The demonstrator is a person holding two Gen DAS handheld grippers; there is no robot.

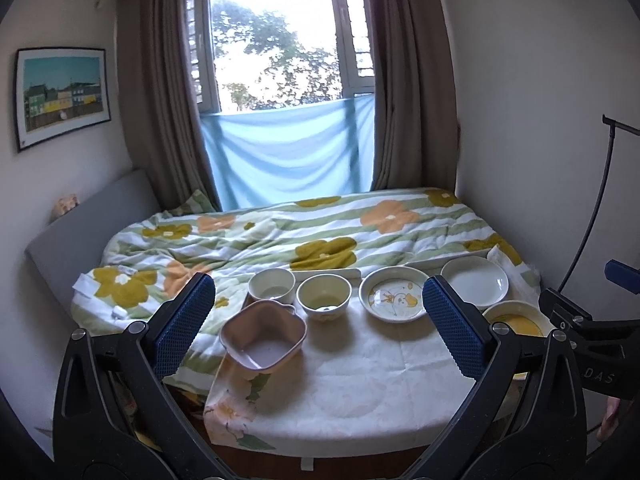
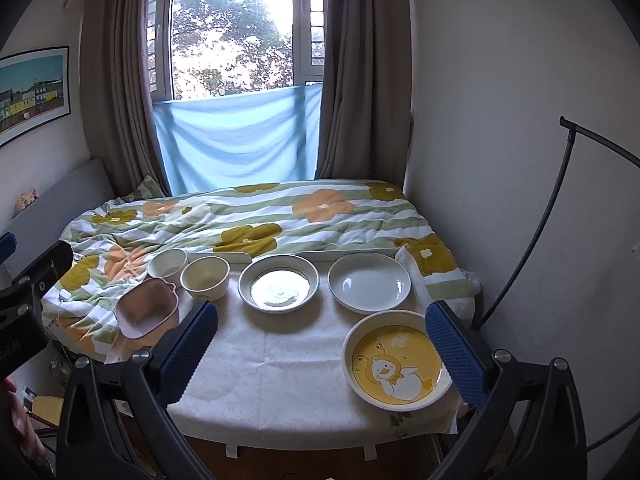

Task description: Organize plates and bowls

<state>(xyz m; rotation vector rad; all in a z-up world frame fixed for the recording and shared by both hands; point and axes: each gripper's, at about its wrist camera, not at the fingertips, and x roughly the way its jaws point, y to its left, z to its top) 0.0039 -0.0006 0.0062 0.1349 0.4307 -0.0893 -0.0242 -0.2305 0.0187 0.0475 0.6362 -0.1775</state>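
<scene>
Nothing stacked yet imo: both the left gripper (image 1: 318, 326) and right gripper (image 2: 320, 354) hang wide open w/ nothing held, while 3 bowls incl the pink square bowl (image 1: 263, 336) and 3 plates incl the yellow duck plate (image 2: 397, 360) sit spread out on the table (image 2: 280, 380).

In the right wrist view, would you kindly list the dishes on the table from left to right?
Pink square bowl → white cup → cream bowl → patterned deep plate → plain white plate. The yellow duck plate sits nearer, overlapping that last span.

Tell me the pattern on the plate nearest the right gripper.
The plate has a yellow centre with a white cartoon duck and a cream rim, clearest in the right wrist view.
</scene>
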